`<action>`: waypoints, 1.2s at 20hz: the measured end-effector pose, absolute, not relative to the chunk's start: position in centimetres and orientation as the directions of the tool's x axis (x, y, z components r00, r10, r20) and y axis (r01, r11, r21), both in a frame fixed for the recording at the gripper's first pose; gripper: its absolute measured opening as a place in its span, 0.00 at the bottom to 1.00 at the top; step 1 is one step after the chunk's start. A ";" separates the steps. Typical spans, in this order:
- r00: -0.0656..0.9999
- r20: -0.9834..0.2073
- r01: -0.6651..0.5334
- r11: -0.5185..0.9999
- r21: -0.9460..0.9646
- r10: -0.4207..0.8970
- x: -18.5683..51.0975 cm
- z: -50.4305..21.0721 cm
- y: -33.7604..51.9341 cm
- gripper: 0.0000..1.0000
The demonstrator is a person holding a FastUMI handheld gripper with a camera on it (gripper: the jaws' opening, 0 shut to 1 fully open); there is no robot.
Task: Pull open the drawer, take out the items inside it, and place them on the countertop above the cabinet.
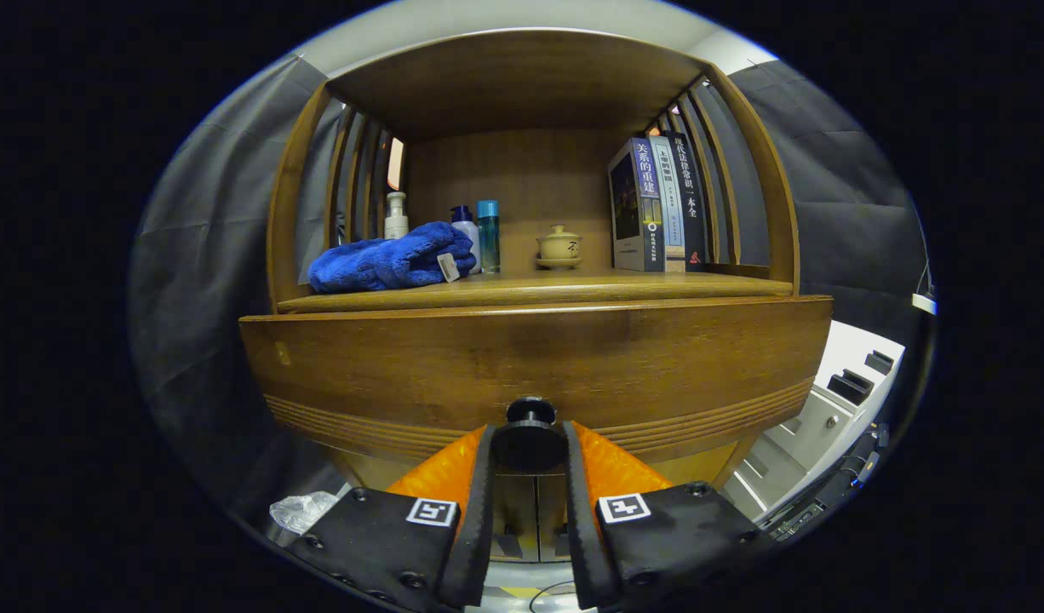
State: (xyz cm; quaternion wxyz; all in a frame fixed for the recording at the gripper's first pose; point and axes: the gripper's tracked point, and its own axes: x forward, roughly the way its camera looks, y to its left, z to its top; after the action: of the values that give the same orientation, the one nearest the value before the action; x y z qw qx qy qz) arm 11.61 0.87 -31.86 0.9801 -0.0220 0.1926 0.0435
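Between the two fingers of the gripper [529,447] sits the one round dark knob [530,412] of the drawer [535,366], and both fingers press against its sides, so the gripper is pinched on the knob. That drawer front is a wide brown wooden panel with a band of fine grooves along its lower part; it stands just ahead of the fingers and projects a little forward of the countertop [530,289] above it, though whether it is pulled out at all cannot be told, and nothing of its inside shows. On the countertop, beyond the drawer, lies one blue towel [390,258] with a small tag, bunched up toward the left. Behind and beside it stand three bottles: one pale pump bottle [395,215], one white bottle with a dark blue cap [464,226] and one slim teal bottle [488,235], the last two touching or nearly so. Near the middle rests one small lidded tea bowl [559,246] on a saucer. To the right three books [658,204] stand upright, spines outward, pressed together. Slatted wooden sides [360,183] and a wooden top [522,77] enclose this shelf space. Below the drawer, by the left finger, lies one crumpled piece of clear plastic [302,511]
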 end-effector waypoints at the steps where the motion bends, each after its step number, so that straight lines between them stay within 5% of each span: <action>1: 0.920 -0.384 -0.099 0.995 -0.023 0.083 11.0 -31.7 0.9 0.47; 24: 0.889 -0.439 -0.148 0.989 -0.009 0.129 0.3 -30.0 0.8 0.47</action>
State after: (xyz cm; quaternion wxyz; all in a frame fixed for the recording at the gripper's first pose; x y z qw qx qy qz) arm 0.31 0.79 -30.00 0.9717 -0.0211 0.2242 0.0713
